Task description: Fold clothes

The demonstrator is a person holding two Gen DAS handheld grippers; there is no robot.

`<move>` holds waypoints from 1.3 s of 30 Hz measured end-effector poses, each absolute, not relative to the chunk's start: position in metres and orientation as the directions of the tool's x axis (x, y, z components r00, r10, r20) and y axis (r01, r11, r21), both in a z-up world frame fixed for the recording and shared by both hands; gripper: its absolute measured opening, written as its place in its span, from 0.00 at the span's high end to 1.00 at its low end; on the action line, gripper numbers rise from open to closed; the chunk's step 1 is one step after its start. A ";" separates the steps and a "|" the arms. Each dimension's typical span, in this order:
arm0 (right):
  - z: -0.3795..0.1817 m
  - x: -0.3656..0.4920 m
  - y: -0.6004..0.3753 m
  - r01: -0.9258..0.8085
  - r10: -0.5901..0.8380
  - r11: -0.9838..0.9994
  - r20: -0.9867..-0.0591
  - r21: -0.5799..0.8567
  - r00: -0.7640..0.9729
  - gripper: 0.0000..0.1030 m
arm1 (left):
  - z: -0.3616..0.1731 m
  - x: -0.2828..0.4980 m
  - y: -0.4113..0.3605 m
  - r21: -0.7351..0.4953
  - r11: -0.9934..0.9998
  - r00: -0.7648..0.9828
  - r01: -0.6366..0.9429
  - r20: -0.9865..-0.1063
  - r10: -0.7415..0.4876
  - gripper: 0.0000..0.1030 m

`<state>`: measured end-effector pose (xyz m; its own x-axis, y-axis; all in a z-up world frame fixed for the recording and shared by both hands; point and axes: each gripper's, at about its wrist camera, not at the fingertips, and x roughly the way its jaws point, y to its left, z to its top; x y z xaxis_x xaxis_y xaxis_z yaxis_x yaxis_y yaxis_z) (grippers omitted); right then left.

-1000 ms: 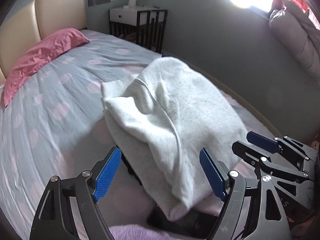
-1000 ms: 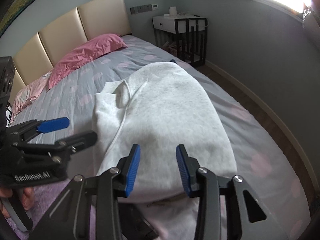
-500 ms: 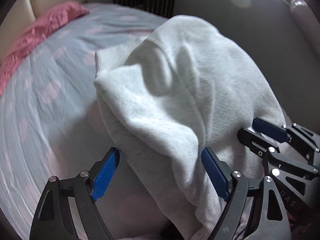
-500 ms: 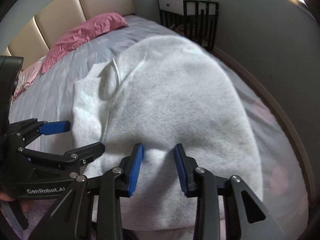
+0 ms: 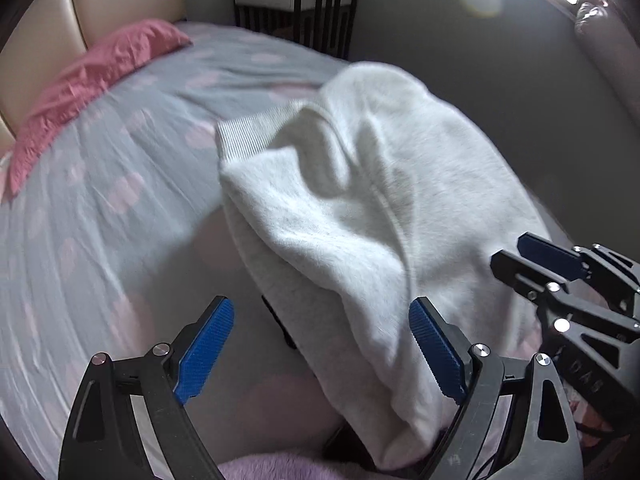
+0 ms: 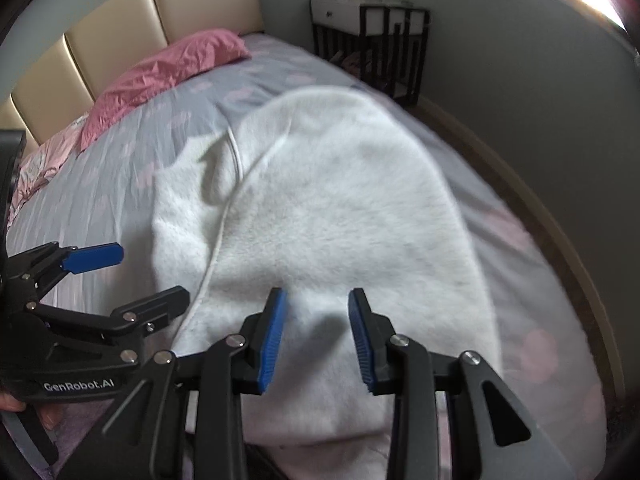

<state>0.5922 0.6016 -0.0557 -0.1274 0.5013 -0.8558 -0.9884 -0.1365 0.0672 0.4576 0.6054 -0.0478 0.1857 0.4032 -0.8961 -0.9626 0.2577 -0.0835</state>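
A white fleece sweatshirt (image 5: 360,208) lies folded in a thick bundle on the grey bed, its ribbed hem (image 5: 248,136) sticking out at the far left; it also fills the middle of the right wrist view (image 6: 340,216). My left gripper (image 5: 320,356) is open wide, its right pad against the bundle's near left edge. My right gripper (image 6: 316,336) is open over the near edge of the sweatshirt, holding nothing. Each gripper shows in the other's view: the right one (image 5: 560,280), the left one (image 6: 92,280).
The grey bedspread (image 5: 100,208) with pale pink spots spreads to the left. A pink pillow (image 6: 168,68) lies by the beige padded headboard (image 6: 120,28). A black-and-white nightstand (image 6: 372,36) stands by the grey wall. The bed's edge and floor run along the right.
Both grippers pushed in close over the sweatshirt, then drew back a little. The bundle keeps its shape. Both stay open.
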 end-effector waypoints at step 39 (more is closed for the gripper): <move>0.027 0.618 0.421 -0.996 0.665 -0.024 -0.743 0.082 -0.077 0.41 | 0.043 0.456 0.456 -0.035 0.227 0.175 -0.973 -0.753 0.634 0.12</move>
